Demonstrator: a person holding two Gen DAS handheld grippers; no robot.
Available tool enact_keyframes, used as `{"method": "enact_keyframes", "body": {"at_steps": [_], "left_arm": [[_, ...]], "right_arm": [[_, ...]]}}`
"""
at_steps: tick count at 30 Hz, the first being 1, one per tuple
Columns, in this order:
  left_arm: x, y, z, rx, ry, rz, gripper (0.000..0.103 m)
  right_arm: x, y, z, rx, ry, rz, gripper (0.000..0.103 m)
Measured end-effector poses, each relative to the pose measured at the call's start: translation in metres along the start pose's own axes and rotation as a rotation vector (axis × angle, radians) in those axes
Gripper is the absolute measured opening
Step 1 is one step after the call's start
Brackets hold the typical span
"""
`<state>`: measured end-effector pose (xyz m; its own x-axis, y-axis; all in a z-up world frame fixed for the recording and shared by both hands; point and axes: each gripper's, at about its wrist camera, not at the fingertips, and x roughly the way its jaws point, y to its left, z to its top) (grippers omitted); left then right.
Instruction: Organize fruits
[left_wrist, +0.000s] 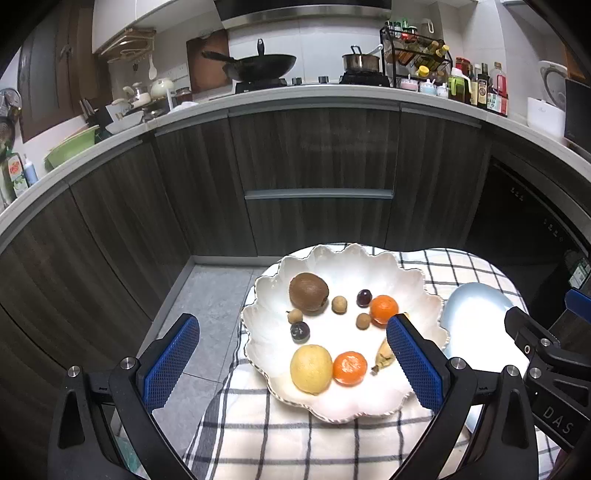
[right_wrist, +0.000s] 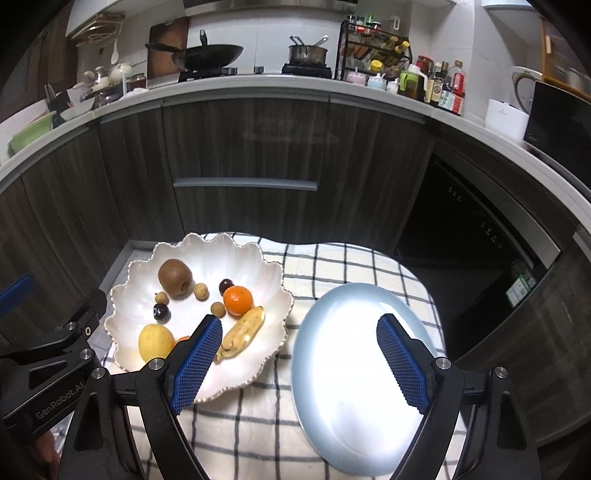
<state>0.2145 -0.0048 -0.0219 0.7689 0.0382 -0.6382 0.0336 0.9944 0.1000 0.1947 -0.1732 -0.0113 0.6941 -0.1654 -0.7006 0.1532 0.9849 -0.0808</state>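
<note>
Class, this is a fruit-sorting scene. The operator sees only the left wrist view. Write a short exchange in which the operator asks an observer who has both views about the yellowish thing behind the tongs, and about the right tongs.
Operator: What is the yellowish thing half hidden behind my left tongs?
Observer: A small banana. It lies in the white scalloped dish, close beside the mandarin.
Operator: I see only the body of the right tongs. Are they open or shut?
Observer: Open and holding nothing, with the blue plate below them.
</note>
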Motion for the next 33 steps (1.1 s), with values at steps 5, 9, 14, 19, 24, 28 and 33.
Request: {"method": "enact_keyframes", "body": {"at_steps": [5, 9, 14, 19, 24, 28, 33], "left_arm": [[-0.027, -0.012, -0.001, 0.010, -0.014, -0.013, 0.103], [-0.046, -0.017, -0.005, 0.012, -0.025, -0.017, 0.103], [-0.068, -0.020, -0.012, 0.008, -0.038, -0.023, 0.103], [-0.091, -0.024, -0.017, -0.003, -0.054, -0.037, 0.103], [-0.112, -0.025, -0.020, -0.009, -0.070, -0.056, 0.103], [-0.129, -0.024, -0.021, -0.009, -0.087, -0.064, 0.103], [-0.146, -0.021, -0.026, -0.011, -0.104, -0.065, 0.103]], "right_arm": [[-0.024, -0.016, -0.007, 0.022, -0.018, 0.004, 0.086], [-0.040, -0.027, -0.013, 0.040, -0.032, 0.001, 0.086], [-0.059, -0.041, -0.023, 0.069, -0.043, -0.003, 0.086], [-0.079, -0.052, -0.035, 0.096, -0.062, -0.009, 0.087], [-0.100, -0.063, -0.043, 0.135, -0.088, -0.013, 0.087], [-0.113, -0.065, -0.048, 0.151, -0.096, -0.003, 0.087], [-0.127, -0.066, -0.055, 0.150, -0.111, 0.001, 0.087]]}}
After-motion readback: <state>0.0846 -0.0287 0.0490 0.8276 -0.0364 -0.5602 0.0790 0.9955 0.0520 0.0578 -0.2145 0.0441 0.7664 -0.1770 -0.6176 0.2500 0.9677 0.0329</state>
